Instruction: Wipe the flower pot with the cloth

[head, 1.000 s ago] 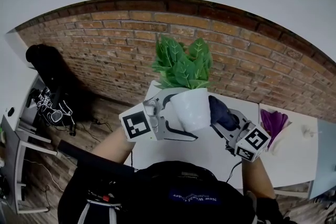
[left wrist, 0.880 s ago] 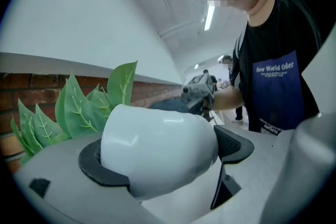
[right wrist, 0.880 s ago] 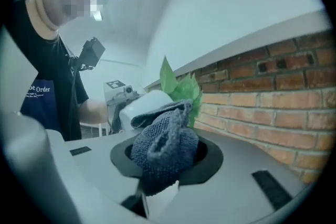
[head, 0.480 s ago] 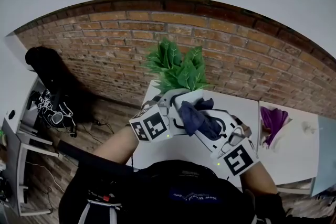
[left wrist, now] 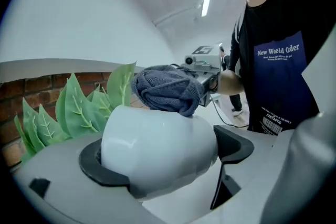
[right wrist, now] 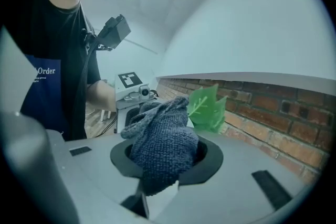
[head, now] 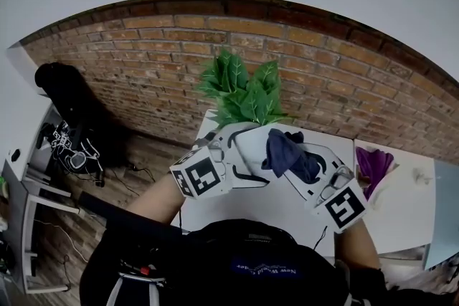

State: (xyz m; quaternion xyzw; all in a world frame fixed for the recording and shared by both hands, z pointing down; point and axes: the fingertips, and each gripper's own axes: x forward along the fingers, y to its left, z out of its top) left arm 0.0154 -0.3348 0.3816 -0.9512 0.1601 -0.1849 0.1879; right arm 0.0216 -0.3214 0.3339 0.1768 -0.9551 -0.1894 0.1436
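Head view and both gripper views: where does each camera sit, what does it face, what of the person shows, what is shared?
Head view: on the head, steeply down at the flower pot between left gripper and right gripper; forearms, torso show.
Left gripper view: on that gripper, along jaws clamped on the flower pot; torso, hand show.
Right gripper view: on that gripper, along jaws holding the cloth; torso, arm show.
Shared: both gripper views see cloth and leaves.
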